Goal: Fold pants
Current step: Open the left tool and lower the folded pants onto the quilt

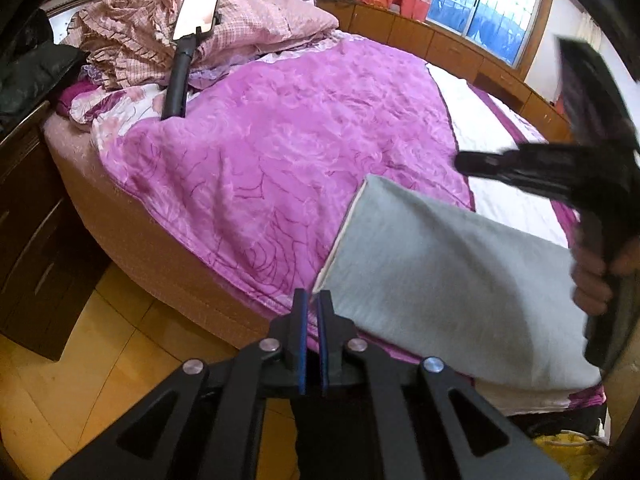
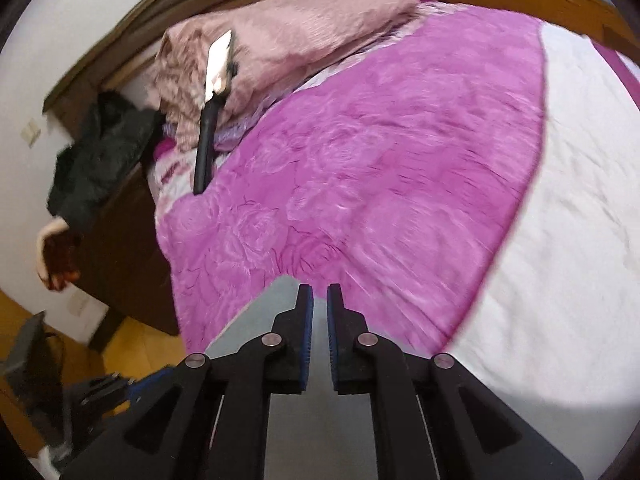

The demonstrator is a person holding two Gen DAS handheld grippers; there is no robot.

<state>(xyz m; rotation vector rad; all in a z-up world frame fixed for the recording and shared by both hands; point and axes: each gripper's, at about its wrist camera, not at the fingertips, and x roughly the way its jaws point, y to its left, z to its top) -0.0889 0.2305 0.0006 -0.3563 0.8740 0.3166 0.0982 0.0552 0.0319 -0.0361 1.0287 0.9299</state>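
The folded grey pants [image 1: 440, 280] are cut off at the right of the left wrist view by the right tongs [image 1: 464, 164], which are smeared by motion blur; whether anything is held there cannot be read. The hand [image 1: 596, 280] on their handle is partly cut by the lens edge. In the right wrist view only a grey strip of the pants [image 2: 260, 312] is seen, the rest being covered by the tongs' arms. The bedspread [image 2: 360, 160] is blurred throughout.
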